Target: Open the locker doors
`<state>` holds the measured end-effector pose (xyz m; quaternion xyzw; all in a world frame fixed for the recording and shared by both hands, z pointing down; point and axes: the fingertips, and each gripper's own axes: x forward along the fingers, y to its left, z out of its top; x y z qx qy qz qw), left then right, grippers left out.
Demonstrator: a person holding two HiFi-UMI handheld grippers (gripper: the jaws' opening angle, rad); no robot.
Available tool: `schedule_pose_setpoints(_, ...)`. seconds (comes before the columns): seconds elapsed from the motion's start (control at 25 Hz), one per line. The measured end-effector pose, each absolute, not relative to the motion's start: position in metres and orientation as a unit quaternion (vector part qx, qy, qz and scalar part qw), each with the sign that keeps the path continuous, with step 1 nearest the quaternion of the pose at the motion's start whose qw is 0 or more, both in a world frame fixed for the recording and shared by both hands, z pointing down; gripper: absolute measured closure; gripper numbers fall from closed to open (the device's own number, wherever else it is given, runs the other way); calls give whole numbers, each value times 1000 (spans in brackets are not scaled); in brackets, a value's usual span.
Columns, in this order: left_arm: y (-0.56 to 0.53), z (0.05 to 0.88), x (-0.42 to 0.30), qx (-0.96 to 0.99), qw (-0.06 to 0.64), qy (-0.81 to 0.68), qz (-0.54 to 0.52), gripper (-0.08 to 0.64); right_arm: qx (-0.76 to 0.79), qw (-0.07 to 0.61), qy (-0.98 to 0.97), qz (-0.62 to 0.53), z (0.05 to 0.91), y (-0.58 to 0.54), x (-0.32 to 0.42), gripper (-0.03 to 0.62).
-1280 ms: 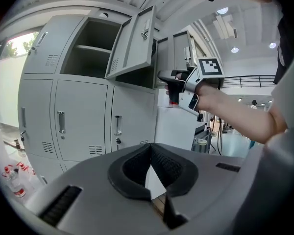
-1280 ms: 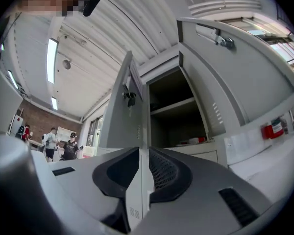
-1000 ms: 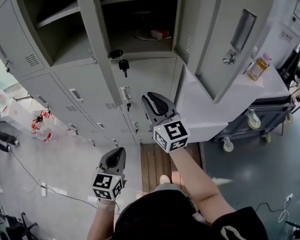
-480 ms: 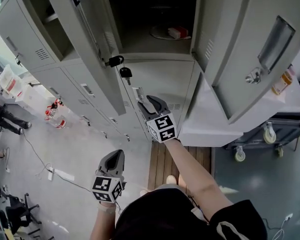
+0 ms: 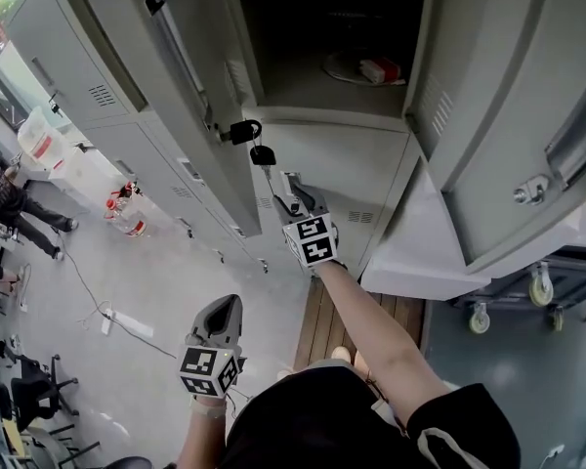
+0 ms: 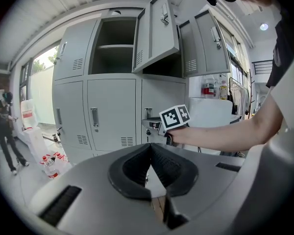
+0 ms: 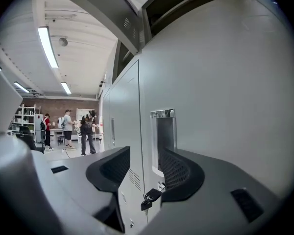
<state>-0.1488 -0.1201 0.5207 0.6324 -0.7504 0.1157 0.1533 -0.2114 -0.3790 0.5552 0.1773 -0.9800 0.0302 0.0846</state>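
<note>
Two upper doors are already hanging wide open: the upper left door (image 5: pixel 166 76), with a padlock (image 5: pixel 242 131) and key (image 5: pixel 264 154) dangling off its edge, and the upper right door (image 5: pixel 513 115), swung well out. Next target is looking like the middle-row locker door (image 5: pixel 366 174) right below the open compartment, which is sitting shut and flush. Reaching up to that door's recessed handle (image 5: pixel 291 177) is the right gripper (image 5: pixel 291 193). Its jaws have just been opening and are standing well apart, gripping nothing. In the right gripper view the handle plate is showing in the gap just ahead of them, and the pads are not pressing on it yet. Down low by the person's body, the left gripper (image 5: pixel 227 309) is hanging well apart from the lockers, jaws closed together on nothing. More doors are waiting shut: the far-left column (image 5: pixel 49 62) and the lower rows (image 5: pixel 156 169). Judging from this, the task is sitting partway, with two doors opened, one being approached and the rest untouched. Next move is probably calling for the jaws to slide into the recess and close on the handle lip before pulling outward. Slipping off that shallow lip is looking like the main risk.
</note>
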Motion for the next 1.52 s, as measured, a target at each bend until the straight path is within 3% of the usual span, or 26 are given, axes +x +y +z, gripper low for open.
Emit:
schedule_pose_setpoints(0.6, -117, 527, -159, 618, 164, -760, 118, 541, 220, 56, -972, 61, 554, -394, -223, 390)
schedule_pose_setpoints(1.08, -113, 528, -146, 647, 161, -735, 118, 542, 228, 72, -969, 66, 554, -361, -201, 439)
schedule_pose_setpoints(1.52, -102, 527, -132, 681, 151, -707, 111, 542, 238, 89, -966, 54, 556, -319, -169, 440)
